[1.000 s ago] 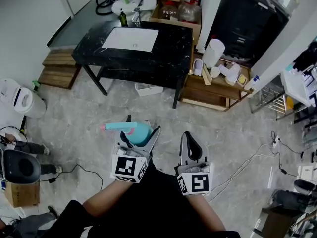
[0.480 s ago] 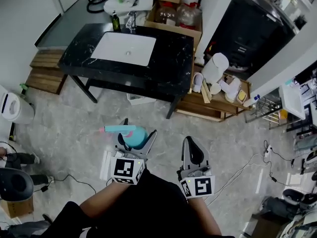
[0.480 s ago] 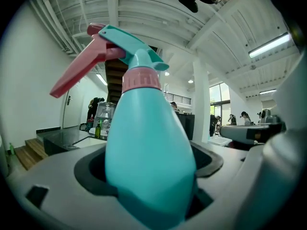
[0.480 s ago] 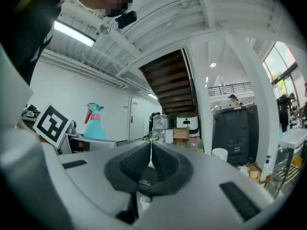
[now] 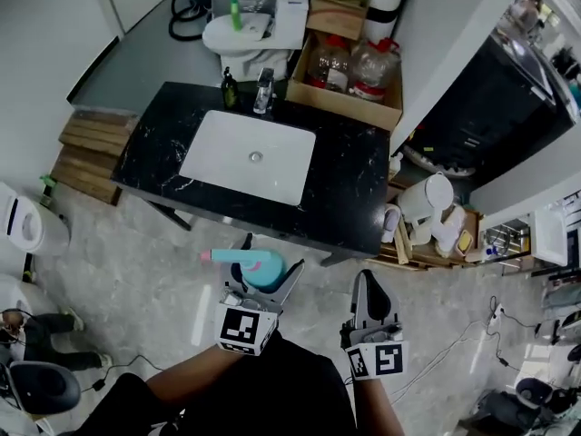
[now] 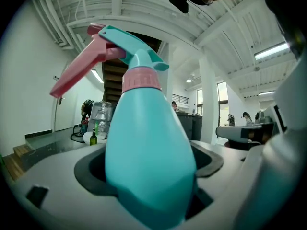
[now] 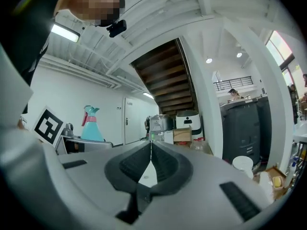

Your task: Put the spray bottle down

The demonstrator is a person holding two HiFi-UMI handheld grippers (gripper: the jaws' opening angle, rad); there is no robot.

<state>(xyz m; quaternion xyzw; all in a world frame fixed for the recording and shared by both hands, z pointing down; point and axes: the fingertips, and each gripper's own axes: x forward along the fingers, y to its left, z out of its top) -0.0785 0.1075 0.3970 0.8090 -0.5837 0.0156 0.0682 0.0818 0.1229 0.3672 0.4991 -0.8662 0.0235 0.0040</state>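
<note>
the bottle [image 5: 257,263] is being held upright in the air by the left gripper [image 5: 265,269], and its teal body [image 6: 148,162] is being clamped between the jaws. it is hanging over the floor [image 5: 136,262], near the front edge of the black counter [image 5: 349,184]. the right gripper [image 5: 367,282] is being held beside it, with the jaws together on nothing.
</note>
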